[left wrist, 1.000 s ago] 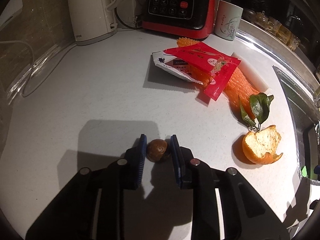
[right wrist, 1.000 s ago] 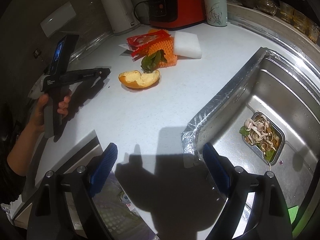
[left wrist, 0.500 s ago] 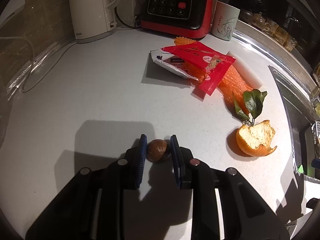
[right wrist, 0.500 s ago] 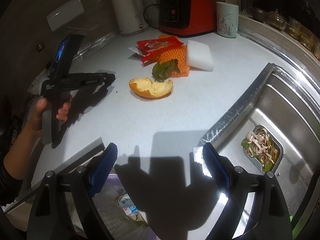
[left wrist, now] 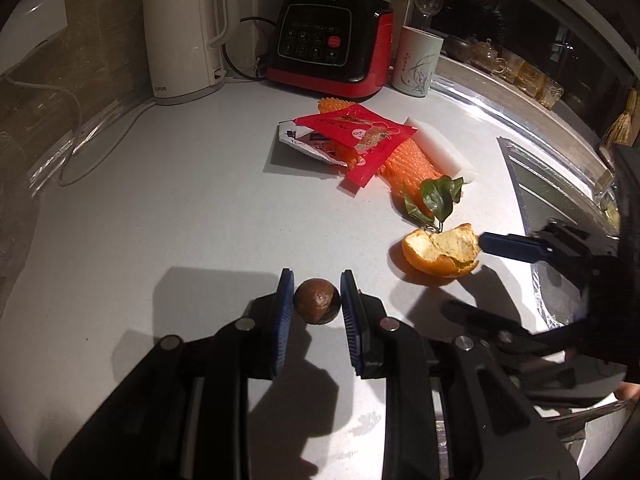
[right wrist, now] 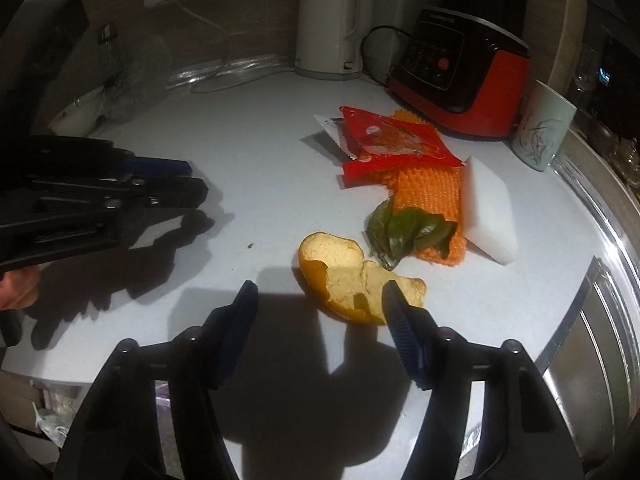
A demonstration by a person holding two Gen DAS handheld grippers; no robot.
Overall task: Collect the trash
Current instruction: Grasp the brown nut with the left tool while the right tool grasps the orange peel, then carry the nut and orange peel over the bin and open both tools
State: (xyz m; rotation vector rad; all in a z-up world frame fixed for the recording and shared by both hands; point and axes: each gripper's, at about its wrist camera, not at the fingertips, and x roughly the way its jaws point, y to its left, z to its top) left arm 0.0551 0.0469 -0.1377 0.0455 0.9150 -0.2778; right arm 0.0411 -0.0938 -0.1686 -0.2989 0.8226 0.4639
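Note:
My left gripper (left wrist: 316, 300) is shut on a small brown nut-like ball (left wrist: 317, 301), held just above the white counter (left wrist: 160, 220). An orange peel (left wrist: 440, 252) lies to its right, with green leaves (left wrist: 434, 200), orange foam netting (left wrist: 408, 160) and red wrappers (left wrist: 352, 130) behind it. My right gripper (right wrist: 318, 300) is open over the counter, its right finger (right wrist: 400, 320) touching the near end of the orange peel (right wrist: 352, 276). The leaves (right wrist: 404, 232), netting (right wrist: 428, 192) and wrappers (right wrist: 388, 136) lie beyond.
A white kettle (left wrist: 180, 36), a red-black appliance (left wrist: 332, 40) and a cup (left wrist: 416, 62) stand along the back wall. A white sponge (right wrist: 488, 208) lies by the netting. The sink (left wrist: 560, 200) is at the right. A cable (left wrist: 100, 136) runs at the left.
My right gripper has swung left from over the sink edge up to the orange peel. My left gripper has lifted slightly with the brown ball still in it.

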